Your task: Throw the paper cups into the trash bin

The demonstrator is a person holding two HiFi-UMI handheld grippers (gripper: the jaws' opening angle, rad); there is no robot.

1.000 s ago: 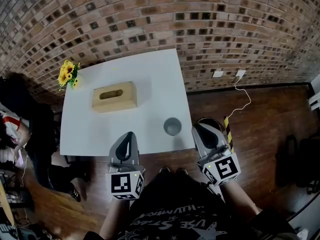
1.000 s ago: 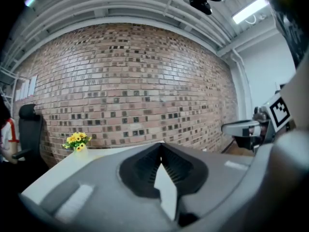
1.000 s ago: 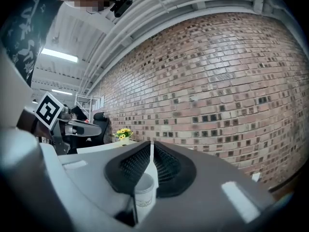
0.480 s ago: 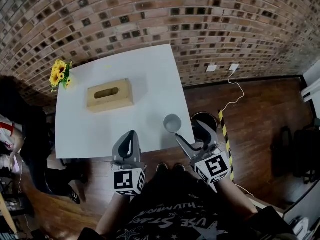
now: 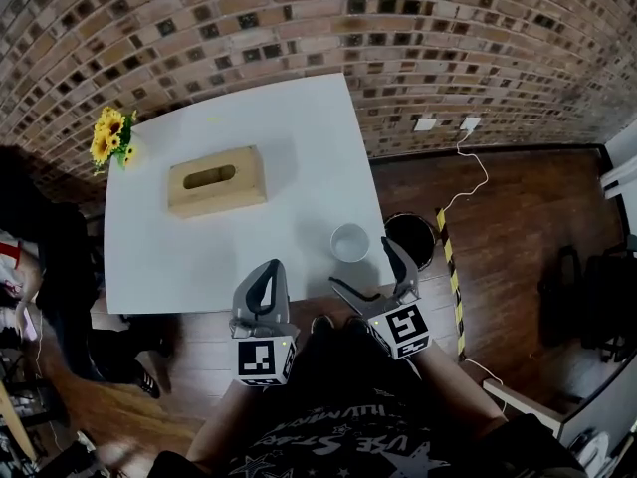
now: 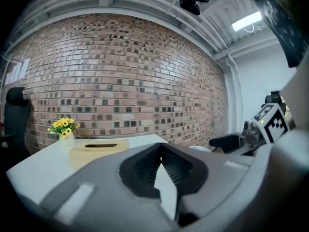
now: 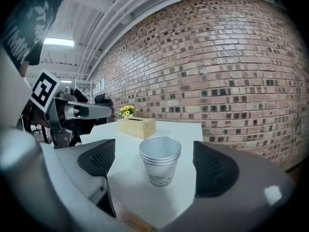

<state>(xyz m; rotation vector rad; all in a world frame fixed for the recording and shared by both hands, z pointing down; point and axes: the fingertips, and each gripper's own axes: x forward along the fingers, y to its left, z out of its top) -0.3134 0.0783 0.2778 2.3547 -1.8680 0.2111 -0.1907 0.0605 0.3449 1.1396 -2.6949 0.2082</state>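
Observation:
Grey paper cups, nested in one stack, stand upright near the front right corner of the white table. My right gripper is level with the stack; its jaws have just been opening and now stand wide. In the right gripper view the cups sit between and just ahead of the pads, touching neither. My left gripper is shut and empty at the table's front edge. A round black trash bin stands on the floor right of the table.
A wooden tissue box lies mid-table and a small vase of yellow flowers stands at the far left corner. A brick wall backs the table. Yellow-black tape and a white cable lie on the wooden floor.
The right gripper's jaws went from shut to wide open, and it dropped toward the cups. The left gripper sank a little at the table edge.

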